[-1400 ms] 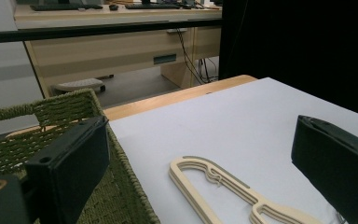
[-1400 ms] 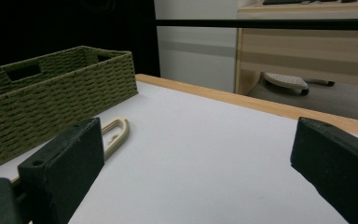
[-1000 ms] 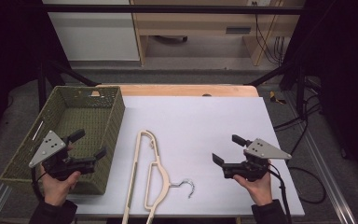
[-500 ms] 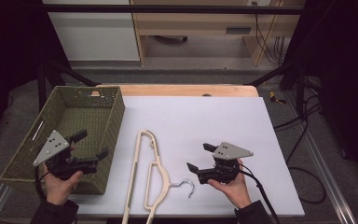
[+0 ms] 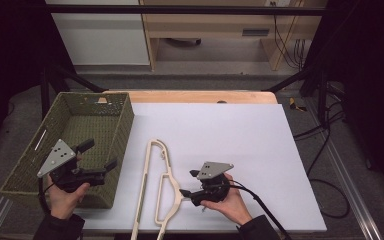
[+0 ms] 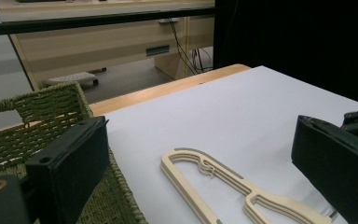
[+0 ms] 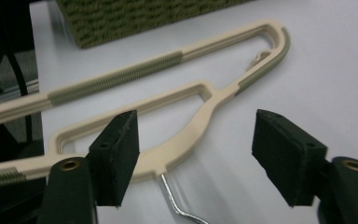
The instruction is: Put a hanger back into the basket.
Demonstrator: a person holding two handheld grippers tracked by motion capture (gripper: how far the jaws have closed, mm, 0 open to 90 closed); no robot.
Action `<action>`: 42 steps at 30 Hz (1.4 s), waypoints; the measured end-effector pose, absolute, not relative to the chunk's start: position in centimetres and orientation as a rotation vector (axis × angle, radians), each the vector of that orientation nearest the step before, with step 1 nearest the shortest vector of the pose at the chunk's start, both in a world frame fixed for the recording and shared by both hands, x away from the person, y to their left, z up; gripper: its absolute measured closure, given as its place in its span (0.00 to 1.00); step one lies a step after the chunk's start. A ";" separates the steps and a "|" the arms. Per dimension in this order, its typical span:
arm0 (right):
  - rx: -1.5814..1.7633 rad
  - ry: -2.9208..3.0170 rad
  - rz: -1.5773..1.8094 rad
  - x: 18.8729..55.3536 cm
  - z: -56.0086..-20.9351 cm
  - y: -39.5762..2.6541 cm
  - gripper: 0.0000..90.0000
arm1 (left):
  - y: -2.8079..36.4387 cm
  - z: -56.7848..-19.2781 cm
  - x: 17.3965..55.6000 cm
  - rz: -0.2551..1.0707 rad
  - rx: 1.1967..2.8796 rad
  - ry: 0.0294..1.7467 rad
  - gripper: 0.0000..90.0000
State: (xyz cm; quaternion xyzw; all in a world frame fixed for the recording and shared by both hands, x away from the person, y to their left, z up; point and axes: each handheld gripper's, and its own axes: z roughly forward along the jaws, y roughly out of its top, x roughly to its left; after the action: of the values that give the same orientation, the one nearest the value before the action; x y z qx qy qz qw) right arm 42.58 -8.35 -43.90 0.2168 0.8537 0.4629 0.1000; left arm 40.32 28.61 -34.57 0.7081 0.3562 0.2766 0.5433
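Reaching toward the cream hanger (image 5: 156, 187), your right gripper (image 5: 190, 186) has its fingers (image 7: 115, 154) partly open; they have just been closing, and they press on nothing. The hanger's neck and the top of its metal hook (image 7: 177, 203) lie between those fingers on the white tabletop (image 5: 240, 145), with the hanger's loop end stretching beyond them. Your left gripper (image 5: 97, 161) hangs over the near corner of the green woven basket (image 5: 35, 150), its fingers (image 6: 72, 158) wide apart and empty; the hanger lies ahead of them, just beside the basket.
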 end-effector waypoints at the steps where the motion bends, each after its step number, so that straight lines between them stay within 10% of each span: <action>1: 0.624 2.554 1.333 42.6 -44.5 -8.1 0.40 | 28.6 -34.6 40.3 0.658 1.683 0.846 0.05; 19: 0.556 2.723 1.269 43.3 -47.1 -8.2 0.81 | 27.5 -34.8 40.2 0.639 1.717 0.821 0.05; 42: 0.400 2.835 1.304 43.8 -47.6 -8.3 0.98 | 22.6 -36.0 39.5 0.552 1.847 0.732 0.05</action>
State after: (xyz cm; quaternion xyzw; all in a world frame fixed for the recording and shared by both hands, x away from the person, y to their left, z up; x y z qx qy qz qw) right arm 43.83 -8.33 -47.60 0.1271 0.9011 0.4145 -0.0020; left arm 39.47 22.57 -36.00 0.7683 0.3045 0.2297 0.5141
